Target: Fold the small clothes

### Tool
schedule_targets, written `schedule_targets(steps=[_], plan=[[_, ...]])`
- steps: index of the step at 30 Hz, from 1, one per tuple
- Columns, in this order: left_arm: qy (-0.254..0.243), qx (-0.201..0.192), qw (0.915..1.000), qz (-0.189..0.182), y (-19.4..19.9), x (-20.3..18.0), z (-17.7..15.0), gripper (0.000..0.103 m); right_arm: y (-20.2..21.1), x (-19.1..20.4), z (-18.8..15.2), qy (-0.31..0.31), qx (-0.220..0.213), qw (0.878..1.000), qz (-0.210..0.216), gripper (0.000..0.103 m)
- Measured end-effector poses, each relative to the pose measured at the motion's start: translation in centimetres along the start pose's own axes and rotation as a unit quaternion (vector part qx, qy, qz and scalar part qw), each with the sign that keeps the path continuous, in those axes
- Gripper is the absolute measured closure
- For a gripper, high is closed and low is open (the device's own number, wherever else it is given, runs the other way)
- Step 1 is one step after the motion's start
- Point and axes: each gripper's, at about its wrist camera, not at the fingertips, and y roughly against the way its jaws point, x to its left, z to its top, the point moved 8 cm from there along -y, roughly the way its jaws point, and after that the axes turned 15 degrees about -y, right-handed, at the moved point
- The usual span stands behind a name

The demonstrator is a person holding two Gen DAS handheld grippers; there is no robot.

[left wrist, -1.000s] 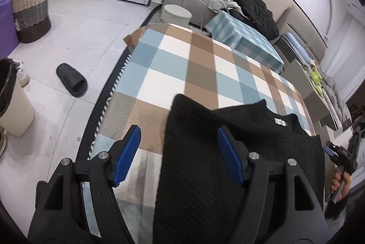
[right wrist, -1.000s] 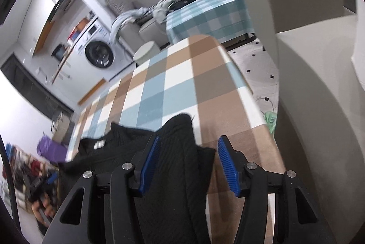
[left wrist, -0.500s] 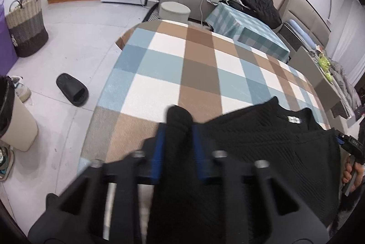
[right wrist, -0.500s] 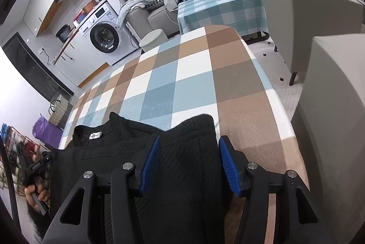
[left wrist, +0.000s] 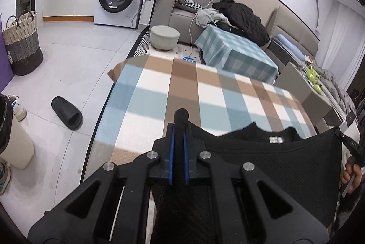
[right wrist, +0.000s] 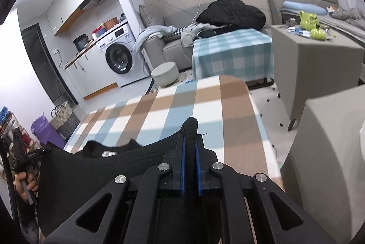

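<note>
both tongs clenched on the black ribbed knit sweater (left wrist: 285,166): left tongs (left wrist: 178,141) and right tongs (right wrist: 191,148) each pinch one corner, garment stretched between them above the checked blue-brown-white surface (left wrist: 182,89), neck label facing up; fold likely goes forward.

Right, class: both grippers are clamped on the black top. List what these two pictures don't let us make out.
- Black top: lower part hidden by the left gripper, left wrist view.
- Neck label: text too small, right wrist view.
- Checked cloth: near part hidden by the right gripper and top.
</note>
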Motion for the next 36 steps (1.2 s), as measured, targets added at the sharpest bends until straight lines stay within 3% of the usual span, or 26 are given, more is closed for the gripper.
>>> schedule_targets(steps=[6, 9, 11, 13, 16, 18, 20, 22, 26, 29, 36], plan=[[-0.002, 0.035, 0.9992, 0.016, -2.4, 0.0, -0.3, 0.098, -3.4, -2.1, -0.3, -0.032, 0.024, 0.998, -0.053, 0.096], [-0.01, 0.06, 0.9979, 0.023, -3.4, -0.1, -1.3, 0.09, -5.2, -3.5, -1.7, -0.037, 0.066, 0.993, -0.091, 0.088], [-0.013, 0.066, 0.9974, 0.027, -3.1, -0.3, -2.1, 0.082, -5.1, -3.9, -2.4, -0.039, 0.078, 0.991, -0.097, 0.077], [-0.018, 0.063, 0.9975, 0.026, -2.1, -0.8, -2.9, 0.074, -4.0, -3.6, -3.0, -0.038, 0.076, 0.992, -0.089, 0.065], [-0.035, 0.059, 0.9973, 0.027, -0.2, -2.0, -4.2, 0.059, -1.9, -2.7, -4.7, -0.021, 0.08, 0.993, -0.084, 0.062], [-0.045, 0.053, 0.9973, 0.026, 1.3, -3.1, -5.1, 0.057, -0.5, -2.0, -6.1, -0.011, 0.086, 0.993, -0.082, 0.057], [-0.053, 0.049, 0.9971, 0.02, 3.1, -4.3, -6.2, 0.05, 1.1, -1.4, -7.7, -0.002, 0.094, 0.993, -0.077, 0.043], [-0.061, 0.041, 0.9972, 0.014, 5.3, -5.7, -7.4, 0.038, 2.8, -0.5, -9.3, 0.006, 0.098, 0.993, -0.064, 0.04], [-0.08, 0.028, 0.9963, 0.011, 9.2, -8.6, -9.7, 0.023, 6.0, 1.0, -12.6, 0.02, 0.109, 0.993, -0.047, 0.022], [-0.079, 0.021, 0.9966, 0.002, 11.6, -10.8, -11.7, 0.02, 7.9, 2.0, -14.9, 0.046, 0.109, 0.992, -0.046, 0.012], [-0.121, 0.038, 0.9919, -0.007, 14.1, -15.8, -17.0, 0.019, 10.4, 3.2, -21.0, 0.085, 0.127, 0.987, -0.055, 0.012]])
